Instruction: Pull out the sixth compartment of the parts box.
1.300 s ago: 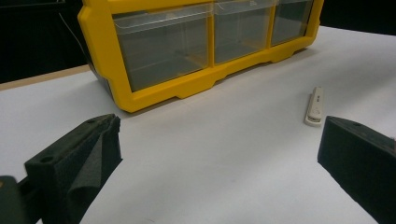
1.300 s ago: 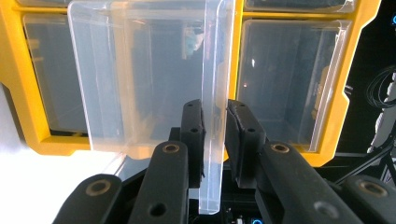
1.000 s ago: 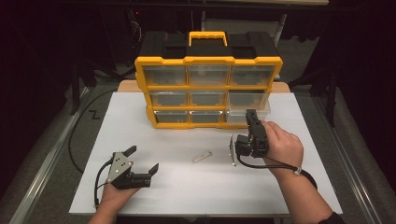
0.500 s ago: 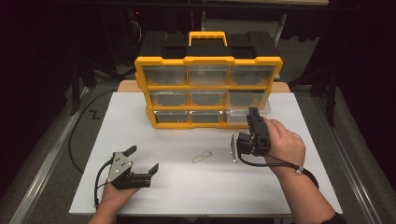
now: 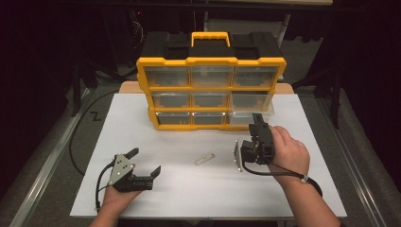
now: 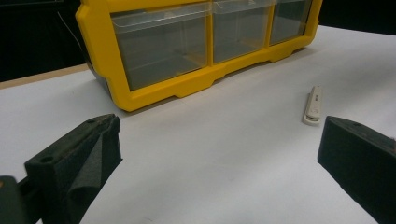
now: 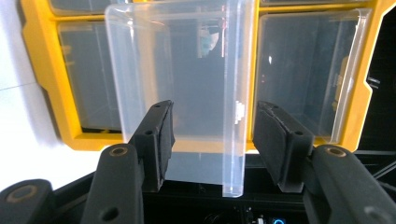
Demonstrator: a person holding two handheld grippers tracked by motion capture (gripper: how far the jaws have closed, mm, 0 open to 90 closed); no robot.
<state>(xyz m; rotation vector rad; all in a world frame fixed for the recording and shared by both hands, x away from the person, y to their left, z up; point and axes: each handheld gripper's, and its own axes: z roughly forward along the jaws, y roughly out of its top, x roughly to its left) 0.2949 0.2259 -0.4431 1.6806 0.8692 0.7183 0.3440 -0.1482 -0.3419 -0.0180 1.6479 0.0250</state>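
At organizer's [image 5: 211, 80] lower right: clear drawer [image 5: 250, 115] pulled partway out, right tool [image 7: 212, 140] just opened, front lip between jaws, pads apart from it. Release judged done. Left tool [image 5: 144, 163] wide, empty, on tabletop [image 5: 189, 189].

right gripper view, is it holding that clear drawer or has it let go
Nothing is held. The right gripper has just been opening; the drawer pull sits between the jaws, clear of both pads. The left gripper is open and empty.

White rectangular tabletop [image 5: 302, 189] lit from above; pale wooden board [image 5: 126, 87] shows at its 11 o'clock edge. Surroundings dark. Grey floor [image 5: 42, 156] at 9 o'clock, metal rail [image 5: 364, 189] at 4 o'clock.
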